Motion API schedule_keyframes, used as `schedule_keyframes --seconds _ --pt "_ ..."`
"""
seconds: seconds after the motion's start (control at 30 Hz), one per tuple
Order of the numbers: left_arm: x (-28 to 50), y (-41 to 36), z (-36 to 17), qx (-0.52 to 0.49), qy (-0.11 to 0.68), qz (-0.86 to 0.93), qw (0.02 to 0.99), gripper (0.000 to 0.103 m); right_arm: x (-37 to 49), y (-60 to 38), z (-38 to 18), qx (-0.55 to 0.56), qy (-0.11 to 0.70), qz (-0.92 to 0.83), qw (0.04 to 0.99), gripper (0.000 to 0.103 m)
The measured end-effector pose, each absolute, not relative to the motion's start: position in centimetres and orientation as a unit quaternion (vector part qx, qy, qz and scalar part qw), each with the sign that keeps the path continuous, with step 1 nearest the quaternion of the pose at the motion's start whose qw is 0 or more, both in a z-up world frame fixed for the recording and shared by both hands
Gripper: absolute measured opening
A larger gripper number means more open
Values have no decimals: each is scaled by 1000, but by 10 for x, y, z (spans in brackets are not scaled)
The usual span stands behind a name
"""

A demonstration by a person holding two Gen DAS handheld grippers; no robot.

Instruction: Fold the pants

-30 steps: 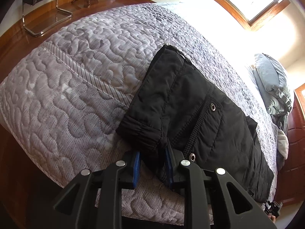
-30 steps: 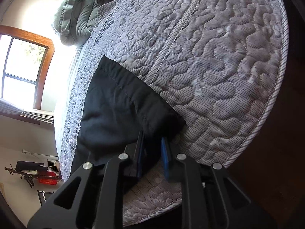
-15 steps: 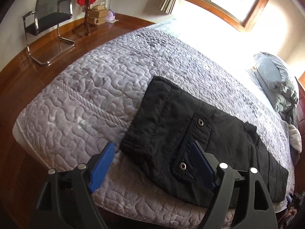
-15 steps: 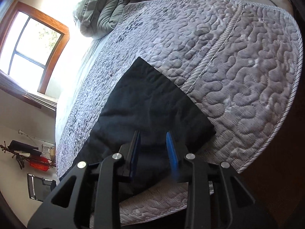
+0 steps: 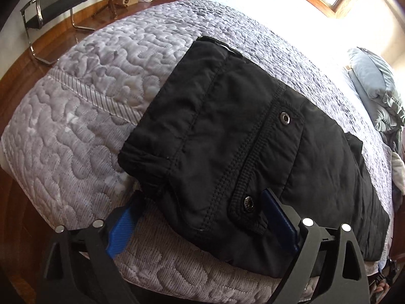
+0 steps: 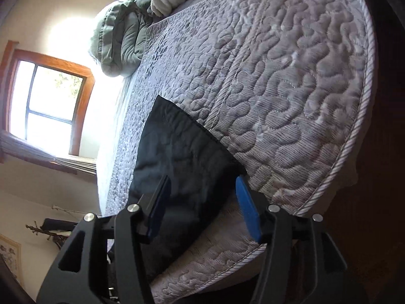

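We see the black pants lying folded on the grey quilted bedspread, near the bed's edge. Our left gripper has its jaws spread wide, holding nothing; the waistband corner (snap pocket side) sits between the blue pads. Our right gripper is also wide open and empty, with the pants' other end between its jaws.

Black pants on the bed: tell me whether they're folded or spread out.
Folded. The black pants lie as a compact stacked rectangle on the quilted bedspread, layered edges showing; both grippers, left and right, are open.
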State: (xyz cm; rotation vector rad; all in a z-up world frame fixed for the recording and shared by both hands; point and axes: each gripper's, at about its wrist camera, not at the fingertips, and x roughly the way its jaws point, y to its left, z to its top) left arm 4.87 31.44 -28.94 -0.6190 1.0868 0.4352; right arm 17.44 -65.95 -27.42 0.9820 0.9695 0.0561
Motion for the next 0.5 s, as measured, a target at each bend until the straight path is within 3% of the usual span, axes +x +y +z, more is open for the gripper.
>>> schedule_keyframes --seconds 0.5 --pt "55 309 -288 -278 521 227 775 97 177 -665 -321 533 410 65 738 63"
